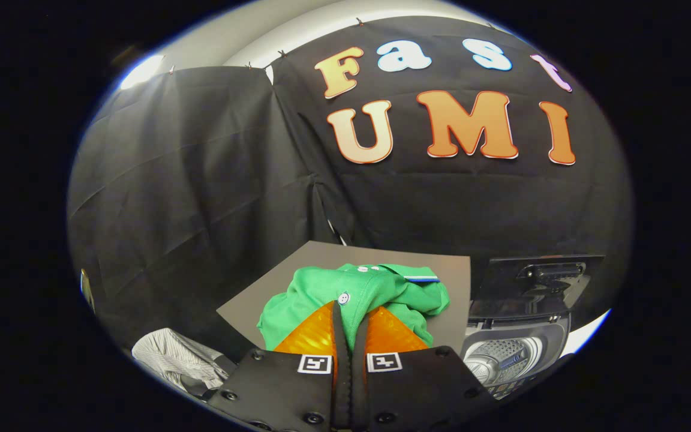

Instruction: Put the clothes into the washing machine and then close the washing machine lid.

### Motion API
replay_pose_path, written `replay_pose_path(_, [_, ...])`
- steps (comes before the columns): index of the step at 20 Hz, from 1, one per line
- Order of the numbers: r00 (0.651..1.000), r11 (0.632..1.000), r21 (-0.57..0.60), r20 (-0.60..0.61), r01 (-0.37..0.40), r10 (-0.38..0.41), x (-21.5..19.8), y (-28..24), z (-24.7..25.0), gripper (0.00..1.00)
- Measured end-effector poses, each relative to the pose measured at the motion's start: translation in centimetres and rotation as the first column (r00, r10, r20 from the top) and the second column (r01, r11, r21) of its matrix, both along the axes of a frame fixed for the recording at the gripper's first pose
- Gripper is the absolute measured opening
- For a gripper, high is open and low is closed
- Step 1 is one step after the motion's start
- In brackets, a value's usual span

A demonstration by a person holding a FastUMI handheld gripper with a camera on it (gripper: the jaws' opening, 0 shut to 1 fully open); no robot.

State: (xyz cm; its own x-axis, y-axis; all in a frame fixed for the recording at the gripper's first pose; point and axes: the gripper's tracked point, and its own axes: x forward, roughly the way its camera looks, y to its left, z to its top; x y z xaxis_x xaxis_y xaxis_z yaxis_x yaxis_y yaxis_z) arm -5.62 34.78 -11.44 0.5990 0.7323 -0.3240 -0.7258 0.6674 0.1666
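Green polo shirt [354, 294] lies crumpled on the bench [453, 270], just left of the washing machine [513, 351], whose lid [537, 276] stands raised to receive it. Claw [350, 318] fingers meet, pinching a fold, seemingly for lifting.

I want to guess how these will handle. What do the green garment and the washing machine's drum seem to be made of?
The green garment, pinched between the tool's nearly shut fingers, looks like soft matte knit fabric: it folds loosely and carries sewn buttons. The drum of the washing machine looks like shiny metal: it is silvery with bright glints. Its raised lid appears to be dark, smooth plastic or glass; I cannot tell which.
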Motion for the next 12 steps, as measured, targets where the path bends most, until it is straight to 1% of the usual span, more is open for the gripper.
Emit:
replay_pose_path(7, [0.992, 0.992, 0.061, 0.050, 0.112, -0.116, 2.6, -5.7, 3.8, 0.08])
replay_pose_path(12, [0.973, 0.973, 0.088, 0.067, 0.215, -0.221, 5.2, -11.1, 5.6, 0.08])
